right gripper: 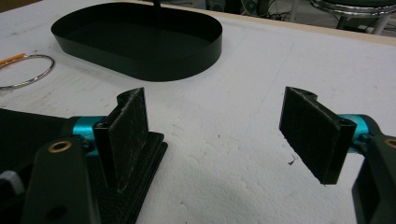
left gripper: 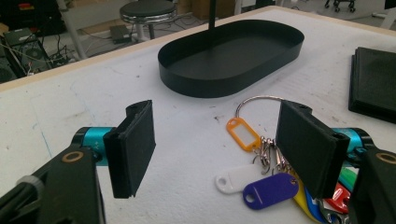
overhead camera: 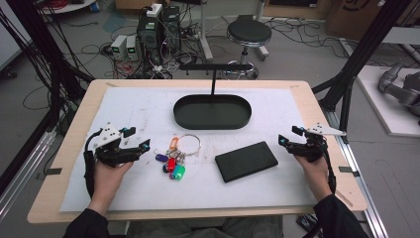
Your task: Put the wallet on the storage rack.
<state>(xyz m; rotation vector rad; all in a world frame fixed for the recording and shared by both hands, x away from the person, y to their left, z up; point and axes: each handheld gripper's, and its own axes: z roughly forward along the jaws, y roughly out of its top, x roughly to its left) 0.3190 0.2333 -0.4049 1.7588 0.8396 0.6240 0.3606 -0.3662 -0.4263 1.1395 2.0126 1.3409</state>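
A bunch of keys with coloured tags (overhead camera: 173,159) on a metal ring lies on the white mat (overhead camera: 148,109), left of centre. A flat black case (overhead camera: 246,161) lies to its right. Behind both stands a black oval tray (overhead camera: 212,124), which has nothing in it. My left gripper (overhead camera: 138,139) rests open just left of the keys. In the left gripper view the left gripper (left gripper: 219,149) has bare mat between its jaws, and the key tags (left gripper: 271,191) lie by the right jaw. My right gripper (overhead camera: 289,135) is open to the right of the case. In the right gripper view the right gripper (right gripper: 219,135) holds nothing, and the case (right gripper: 149,154) lies under its left jaw.
An upright black post with a crossbar (overhead camera: 214,67) rises from the tray's far side. A round stool (overhead camera: 248,33), electronics boxes and cables sit on the floor beyond the table. Black frame legs flank the wooden tabletop (overhead camera: 74,129).
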